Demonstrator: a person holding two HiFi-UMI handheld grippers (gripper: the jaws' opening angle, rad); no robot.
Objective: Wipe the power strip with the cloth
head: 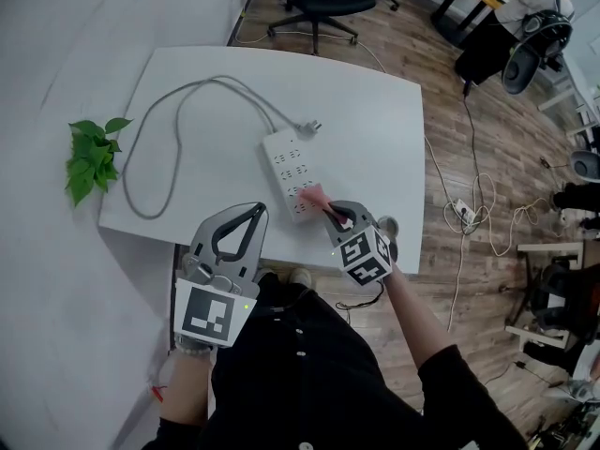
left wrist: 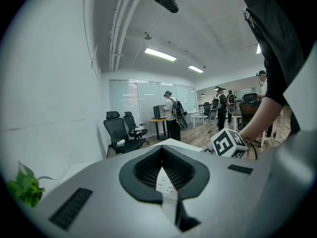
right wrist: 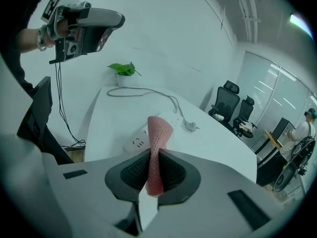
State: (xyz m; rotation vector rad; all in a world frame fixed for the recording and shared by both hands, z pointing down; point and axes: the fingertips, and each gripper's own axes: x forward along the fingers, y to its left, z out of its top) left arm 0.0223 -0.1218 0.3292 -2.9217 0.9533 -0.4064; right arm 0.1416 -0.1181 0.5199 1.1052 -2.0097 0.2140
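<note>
A white power strip lies on the white table, its grey cable looping left and its plug lying loose. My right gripper is shut on a pink cloth, which hangs over the strip's near end. In the right gripper view the cloth stands pinched between the jaws above the power strip. My left gripper is shut and empty, held above the table's front edge to the left of the strip. A slice of the power strip shows through its jaws.
A small green plant sits at the table's left edge. Black office chairs stand beyond the far edge. Loose cables lie on the wooden floor at right. People stand far across the room in the left gripper view.
</note>
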